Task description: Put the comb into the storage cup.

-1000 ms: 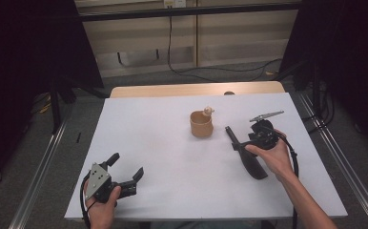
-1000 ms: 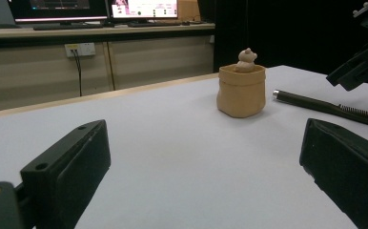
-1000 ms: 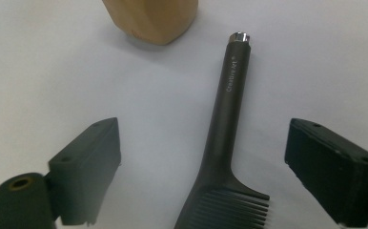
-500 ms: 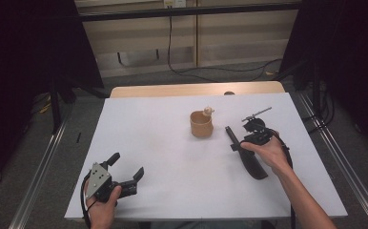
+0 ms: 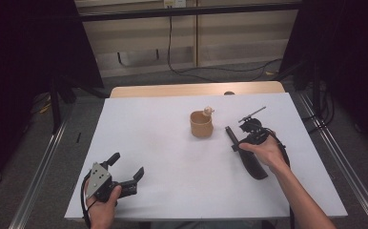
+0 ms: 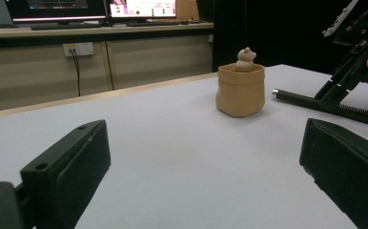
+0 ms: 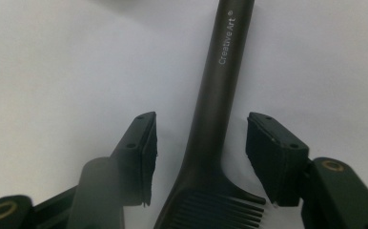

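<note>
A black brush (image 5: 255, 168) lies on the white table (image 5: 158, 129) at the right, its handle (image 7: 220, 71) marked "Creative Art". My right gripper (image 7: 200, 157) is open and straddles that handle just above the bristled head, jaws apart from it on both sides; in the high view the right gripper (image 5: 249, 136) sits over the brush's far end. Left of it stands a tan pot (image 5: 201, 125) with a small figure (image 5: 208, 111) at its rim. My left gripper (image 5: 127, 163) rests open near the front left, holding nothing, facing the pot (image 6: 240, 90).
A wooden table edge (image 5: 196, 89) shows beyond the white top. Metal rails (image 5: 39, 181) run along both sides on the floor. Cables (image 5: 182, 71) lie behind. Monitors (image 6: 96, 8) stand on a far bench in the left gripper view.
The right hand and gripper have shifted a little left and closer over the brush handle. The left gripper, pot and brush have stayed put.
</note>
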`<state>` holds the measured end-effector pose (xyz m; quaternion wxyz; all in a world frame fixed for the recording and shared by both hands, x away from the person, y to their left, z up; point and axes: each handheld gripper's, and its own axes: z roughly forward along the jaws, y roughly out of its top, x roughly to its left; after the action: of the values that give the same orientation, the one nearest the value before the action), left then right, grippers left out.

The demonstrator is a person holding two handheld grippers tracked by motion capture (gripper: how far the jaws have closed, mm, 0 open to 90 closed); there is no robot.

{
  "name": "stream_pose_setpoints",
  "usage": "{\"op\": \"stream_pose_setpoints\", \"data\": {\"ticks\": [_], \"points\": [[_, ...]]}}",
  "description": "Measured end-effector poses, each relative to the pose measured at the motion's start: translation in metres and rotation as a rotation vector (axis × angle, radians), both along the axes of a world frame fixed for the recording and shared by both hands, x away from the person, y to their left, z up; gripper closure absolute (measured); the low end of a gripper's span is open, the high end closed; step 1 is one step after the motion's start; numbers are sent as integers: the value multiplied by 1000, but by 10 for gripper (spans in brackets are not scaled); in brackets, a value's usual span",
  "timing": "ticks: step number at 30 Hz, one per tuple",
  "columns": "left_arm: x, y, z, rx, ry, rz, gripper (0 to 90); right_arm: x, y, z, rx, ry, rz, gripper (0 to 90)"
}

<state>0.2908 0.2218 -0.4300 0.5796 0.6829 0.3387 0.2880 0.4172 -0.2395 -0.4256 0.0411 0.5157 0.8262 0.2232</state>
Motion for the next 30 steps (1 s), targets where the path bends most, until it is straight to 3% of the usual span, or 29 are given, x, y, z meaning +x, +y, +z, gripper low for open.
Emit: {"op": "stream_pose_setpoints", "data": {"ticks": [17,22,30], "points": [[0,1,0,-4,0,-2,32,4,9,-1,-75,51,13,578],[0,0,0,-4,-1,-2,32,5,9,-1,-86,46,3,630],[0,0,0,-2,-4,-1,32,6,8,-2,-84,50,-8,642]]}}
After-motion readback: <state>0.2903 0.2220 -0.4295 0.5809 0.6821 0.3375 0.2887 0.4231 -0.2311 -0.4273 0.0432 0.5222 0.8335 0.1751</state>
